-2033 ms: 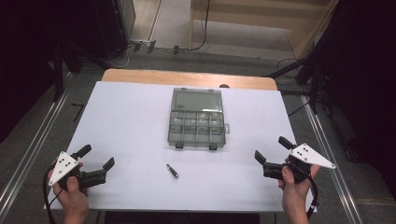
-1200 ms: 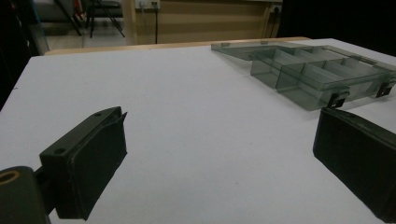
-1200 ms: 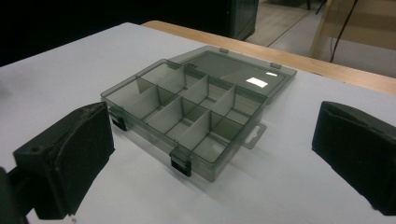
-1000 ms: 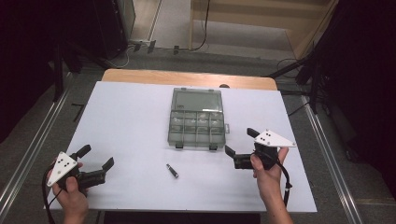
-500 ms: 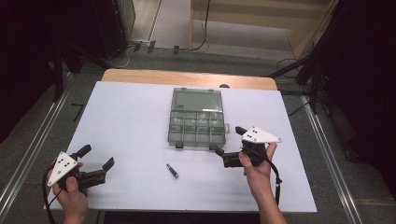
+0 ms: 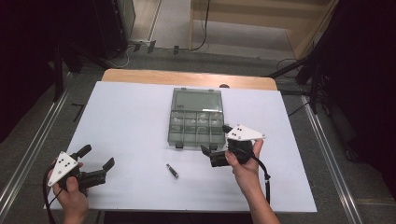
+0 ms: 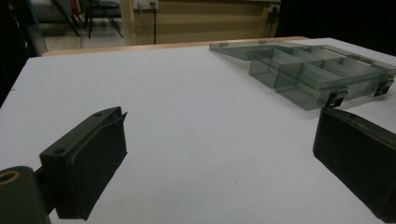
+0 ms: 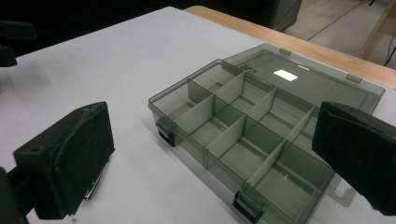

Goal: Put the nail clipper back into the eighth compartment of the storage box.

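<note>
A clear grey compartment box [image 6: 196, 125] lies open in the middle of the white table [image 6: 135, 116], its lid [image 6: 196, 99] flat behind it and its compartments apparently empty. A small dark stick-shaped item [image 6: 172, 171] lies in front of the box. My right gripper [image 6: 215, 141] is open at the box's front right corner, and the box [image 8: 243, 126] sits between its jaws' line of sight. The small item [image 8: 93, 186] peeks out behind its left jaw. My left gripper [image 6: 98, 157] is open near the front left edge, with the box [image 7: 317, 74] far to its right.
A wooden strip [image 6: 187, 77] runs along the table's far edge. Metal rails [image 6: 327, 154] flank both sides. Bare white surface stretches between the left gripper and the box.
My right gripper has moved from the table's right edge leftward up to the box's front right corner. The left gripper has stayed put.
</note>
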### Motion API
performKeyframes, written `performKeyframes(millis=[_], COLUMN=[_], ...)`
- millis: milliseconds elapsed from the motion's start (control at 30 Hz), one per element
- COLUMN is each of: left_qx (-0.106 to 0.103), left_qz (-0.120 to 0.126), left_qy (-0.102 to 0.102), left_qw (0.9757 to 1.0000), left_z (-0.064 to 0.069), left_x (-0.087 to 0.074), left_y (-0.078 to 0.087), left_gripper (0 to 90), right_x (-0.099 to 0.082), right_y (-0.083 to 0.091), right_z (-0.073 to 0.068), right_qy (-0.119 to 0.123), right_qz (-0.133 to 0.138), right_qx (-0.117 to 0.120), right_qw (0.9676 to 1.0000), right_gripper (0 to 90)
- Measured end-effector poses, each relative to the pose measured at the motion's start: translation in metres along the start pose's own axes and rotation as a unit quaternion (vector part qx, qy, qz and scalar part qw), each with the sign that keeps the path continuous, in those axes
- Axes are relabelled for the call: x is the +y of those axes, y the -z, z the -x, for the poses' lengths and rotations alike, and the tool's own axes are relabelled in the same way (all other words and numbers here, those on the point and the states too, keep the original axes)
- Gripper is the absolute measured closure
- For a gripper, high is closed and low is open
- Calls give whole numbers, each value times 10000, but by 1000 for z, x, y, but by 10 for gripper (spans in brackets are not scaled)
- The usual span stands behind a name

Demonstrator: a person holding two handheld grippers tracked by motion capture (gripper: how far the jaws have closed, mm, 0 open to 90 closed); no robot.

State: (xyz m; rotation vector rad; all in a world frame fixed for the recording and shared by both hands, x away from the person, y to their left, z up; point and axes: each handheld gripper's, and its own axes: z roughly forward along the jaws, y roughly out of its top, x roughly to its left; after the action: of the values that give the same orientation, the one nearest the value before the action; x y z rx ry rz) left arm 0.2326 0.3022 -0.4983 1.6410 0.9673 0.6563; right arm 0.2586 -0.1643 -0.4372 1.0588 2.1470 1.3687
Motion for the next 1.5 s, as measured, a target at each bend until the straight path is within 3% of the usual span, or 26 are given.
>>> performKeyframes(millis=[433, 700, 900, 1100, 1233, 1333, 1433, 1500], left_qx=[-124, -180, -186, -204, -201, -199, -202, -200], left_qz=[-13, 3, -13, -4, -9, -18, -22, -25], left_qy=[-47, -36, -38, -28, -32, -29, -26, -21], left_qw=[9999, 9998, 9998, 9998, 9998, 9998, 9998, 9998], left_z=[0, -1, 0, -1, -1, -1, -1, -1], left_x=[1, 2, 2, 2, 2, 2, 2, 2], left_y=[0, 1, 1, 1, 1, 1, 1, 1], left_gripper=[22, 22, 22, 22, 22, 22, 22, 22], right_x=[-6, -9, -13, -18, -21, -24, -28, -31], right_y=[-17, -27, -35, -44, -50, -56, -62, -66], right_z=[-21, -31, -42, -54, -68, -76, -84, -87], right_qy=[104, -63, -26, -145, -33, -120, -101, -82], right_qz=[-387, -665, -893, -1189, -1380, -1524, -1621, -1642], right_qx=[187, 256, 362, 528, 435, 593, 331, 310], right_qw=[9990, 9974, 9953, 9914, 9895, 9865, 9862, 9859], right_gripper=[0, 0, 10, 63, 139, 153, 262, 298])
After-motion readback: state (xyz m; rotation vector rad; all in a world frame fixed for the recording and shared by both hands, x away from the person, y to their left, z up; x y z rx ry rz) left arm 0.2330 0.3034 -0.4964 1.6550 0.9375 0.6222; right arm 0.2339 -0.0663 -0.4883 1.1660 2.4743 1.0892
